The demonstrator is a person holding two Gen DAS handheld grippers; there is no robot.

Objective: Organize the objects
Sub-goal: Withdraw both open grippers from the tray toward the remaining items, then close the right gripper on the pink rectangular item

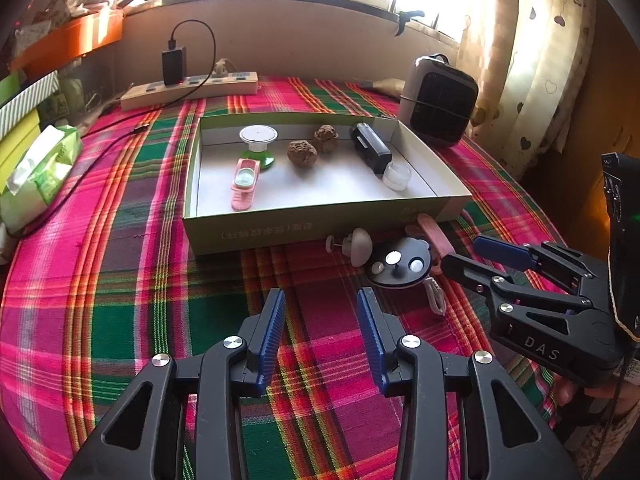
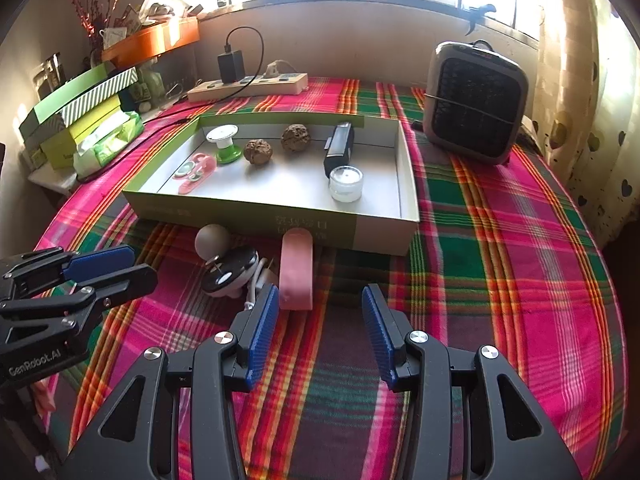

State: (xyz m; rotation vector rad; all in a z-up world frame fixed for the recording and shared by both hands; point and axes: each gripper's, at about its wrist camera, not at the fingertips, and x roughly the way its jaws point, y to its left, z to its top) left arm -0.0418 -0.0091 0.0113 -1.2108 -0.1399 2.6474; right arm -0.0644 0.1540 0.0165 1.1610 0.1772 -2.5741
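Note:
An open green-and-white box (image 1: 320,236) (image 2: 260,220) on the plaid cloth holds a green spool (image 1: 259,144), a pink clip (image 1: 245,184), two walnuts (image 1: 302,153), a black block (image 1: 370,148) and a clear jar (image 2: 346,183). In front of the box lie a grey knob (image 2: 212,240), a black round disc (image 2: 230,270) and a flat pink piece (image 2: 296,276). My right gripper (image 2: 321,290) (image 1: 460,250) is open, with the pink piece just ahead of its left fingertip. My left gripper (image 1: 321,292) (image 2: 142,264) is open and empty, short of the disc.
A small heater (image 2: 474,100) stands at the back right beside the box. A power strip (image 1: 188,90) with a charger lies along the back wall. A tissue pack (image 1: 40,172) and stacked boxes (image 2: 76,108) crowd the left edge. A curtain hangs at the right.

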